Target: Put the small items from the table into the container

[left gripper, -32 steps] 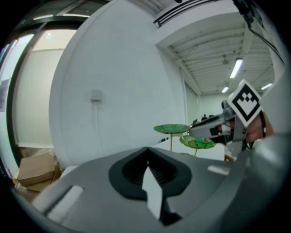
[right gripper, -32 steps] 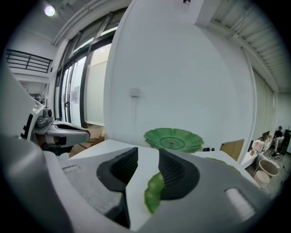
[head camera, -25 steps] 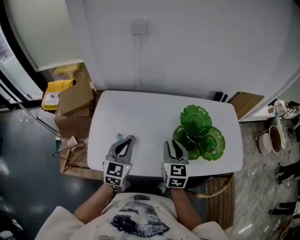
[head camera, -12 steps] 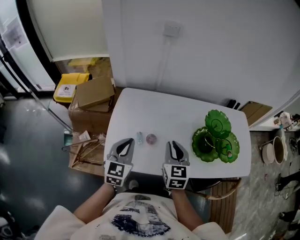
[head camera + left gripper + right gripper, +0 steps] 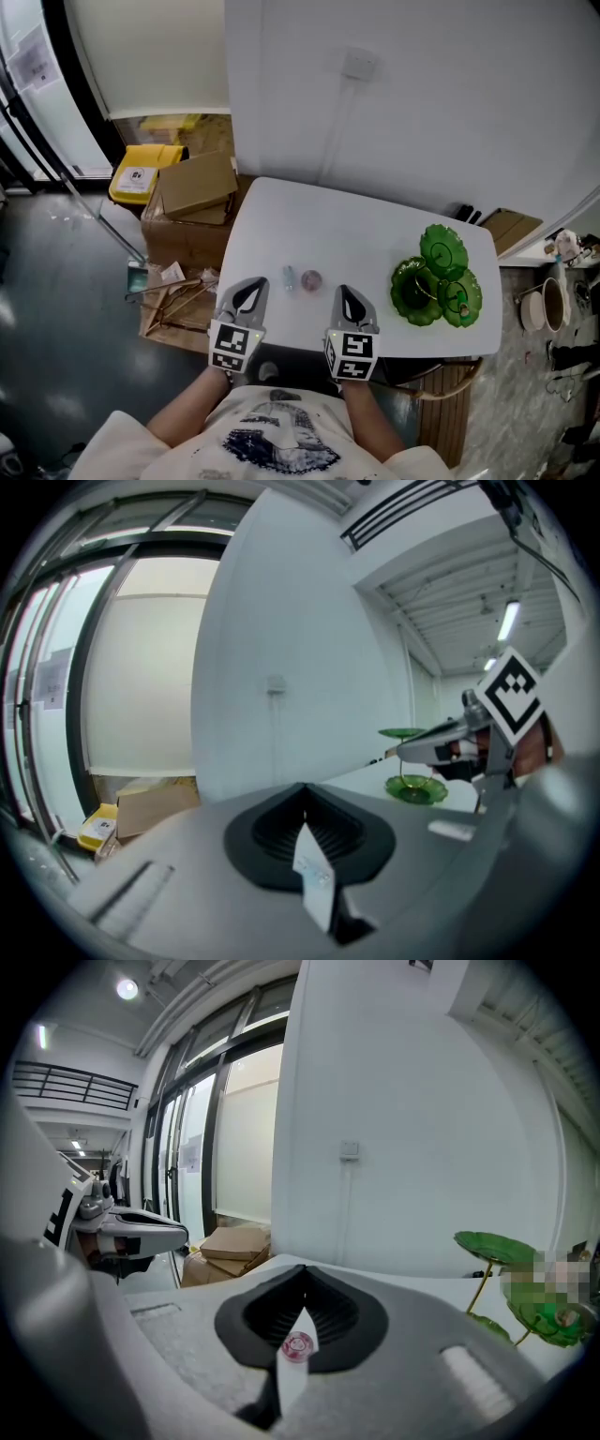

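White table against a white wall; wall socket above it.

Far left, off the table: yellow bin on the floor, cardboard boxes beside it, just next to the table's left end.

Left gripper at the near edge, left of centre, pointing away from the person. Left gripper view: jaws closed, tips meeting, nothing gripped. Only the table surface shows through the slit below the tips, with a small clear item lying on it.

Small clear item: on the table, just ahead of the grippers and between them, nearer the left one. Not touched by either.

Pink round item: on the table just right of the clear one; whether the two touch cannot be told. It lies ahead and slightly left of the right gripper's tips, apart from them.

Right gripper at the near edge, right of centre, roughly parallel to the left. Right gripper view: jaws closed, tips together, empty. The pink item shows through the slit, lying on the table and not between the pads.

Green tiered container: right end of the table, leaf-shaped dishes on a thin stem, upright, well apart from both small items.
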A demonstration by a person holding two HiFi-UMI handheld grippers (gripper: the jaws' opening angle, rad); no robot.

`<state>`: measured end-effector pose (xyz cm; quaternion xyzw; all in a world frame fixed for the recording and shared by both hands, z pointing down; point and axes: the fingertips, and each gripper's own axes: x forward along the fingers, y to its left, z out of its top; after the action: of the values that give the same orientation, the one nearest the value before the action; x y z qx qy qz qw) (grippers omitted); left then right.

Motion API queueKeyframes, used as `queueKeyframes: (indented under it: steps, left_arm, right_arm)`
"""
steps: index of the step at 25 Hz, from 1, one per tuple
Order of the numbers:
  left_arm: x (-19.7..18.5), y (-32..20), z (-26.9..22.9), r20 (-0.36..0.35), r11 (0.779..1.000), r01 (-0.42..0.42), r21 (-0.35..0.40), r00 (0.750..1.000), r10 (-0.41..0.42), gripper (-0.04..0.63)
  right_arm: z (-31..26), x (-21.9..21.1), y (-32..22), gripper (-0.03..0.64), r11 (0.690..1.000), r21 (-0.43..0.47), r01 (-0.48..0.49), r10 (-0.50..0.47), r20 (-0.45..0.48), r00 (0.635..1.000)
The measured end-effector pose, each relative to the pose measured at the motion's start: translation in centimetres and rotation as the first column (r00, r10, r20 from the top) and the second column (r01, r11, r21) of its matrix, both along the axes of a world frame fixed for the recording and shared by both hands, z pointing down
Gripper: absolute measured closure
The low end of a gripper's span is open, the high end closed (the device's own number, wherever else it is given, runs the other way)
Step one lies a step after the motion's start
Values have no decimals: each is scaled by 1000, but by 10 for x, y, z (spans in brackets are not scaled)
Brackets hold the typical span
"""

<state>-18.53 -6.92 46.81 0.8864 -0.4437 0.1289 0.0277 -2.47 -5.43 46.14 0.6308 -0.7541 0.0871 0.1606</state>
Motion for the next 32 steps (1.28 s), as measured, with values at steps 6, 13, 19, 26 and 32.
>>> queueKeyframes:
  steps: [6, 13, 19, 26, 32]
  left_arm:
    - [-1, -1, 2, 4, 1000, -11, 4, 1000, 11, 604]
    - [2, -6, 5, 14, 1000, -29, -6, 999, 29, 604]
    - [2, -9, 8, -8, 999, -33, -18, 999, 33, 604]
    - [-3, -11, 9, -10, 999, -30, -23, 1000, 30, 604]
    - [-12, -10, 11, -13, 999, -29, -27, 999, 29, 604]
  right_arm:
    - [4, -3, -2, 617, 1000, -10, -5, 5, 2, 1000]
    - [8, -3, -5, 617, 1000, -20, -10, 10, 7, 1000]
    - [11, -3, -7, 617, 1000, -28, -12, 12, 11, 1000]
    - [13, -10, -9, 617, 999, -41, -2, 2, 7, 1000]
    - [17, -20, -9, 617, 999, -54, 7, -6, 4, 1000]
